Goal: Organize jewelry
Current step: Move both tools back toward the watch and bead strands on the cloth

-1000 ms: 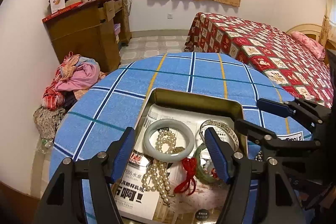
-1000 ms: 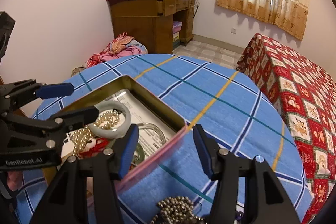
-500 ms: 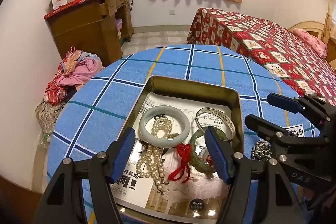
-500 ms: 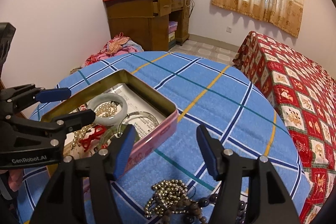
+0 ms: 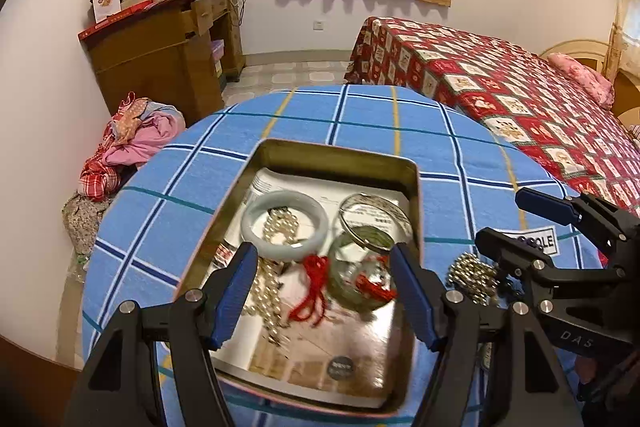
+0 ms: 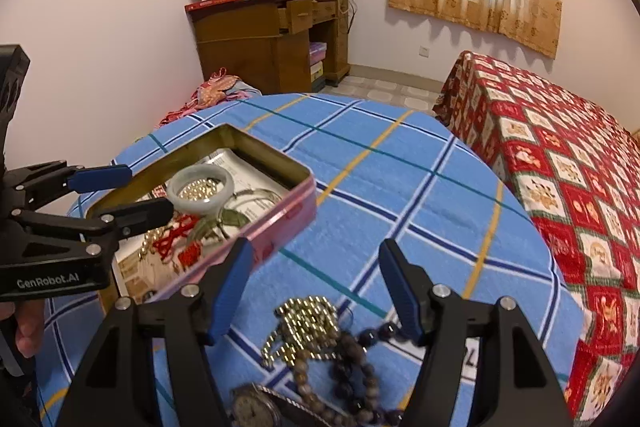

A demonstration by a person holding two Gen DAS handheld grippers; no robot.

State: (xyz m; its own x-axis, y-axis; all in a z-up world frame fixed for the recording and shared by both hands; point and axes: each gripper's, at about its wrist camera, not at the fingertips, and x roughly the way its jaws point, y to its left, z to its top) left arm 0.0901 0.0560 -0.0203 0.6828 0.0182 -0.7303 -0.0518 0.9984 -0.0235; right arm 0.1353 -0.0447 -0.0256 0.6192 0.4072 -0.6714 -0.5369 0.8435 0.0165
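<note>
Round table under a blue plaid cloth point(image 5: 280, 131). On it, a shallow rectangular metal tin point(image 5: 340, 157), gold inside, pink outside wall, lined with printed paper.

Inside the tin: a pale green jade bangle point(image 5: 284, 225) lying flat toward the far left, with a strand of cream pearls point(image 5: 266, 291) running through its ring and trailing toward the near side. Right of it, a thin silver bangle point(image 5: 374, 213) overlapping a darker mottled green bangle point(image 5: 352, 283). A knotted red cord point(image 5: 314, 291) lies between the pearls and the dark bangle; more red thread sits across that bangle's near edge.

Left gripper point(image 5: 326, 293): blue-padded jaws spread wide above the tin, nothing between the pads, no contact with any piece visible.

Right gripper point(image 6: 316, 291): jaws opening, nothing pinched. It hangs over the cloth just right of the tin. Below and between its fingers, loose on the cloth: a heap of gold-coloured bead chain point(image 6: 306, 323), touching a strand of brown wooden beads point(image 6: 352, 355) and a strand of dark purple beads point(image 6: 378, 333). A wristwatch with a round pale dial point(image 6: 252, 407) lies at the near edge, partly cut off.

Part of a hand point(image 6: 26, 327) shows behind the left gripper body in the right wrist view.

Background: wooden desk point(image 6: 260, 39) piled with clothes, bed with red patterned cover point(image 5: 500, 87).
</note>
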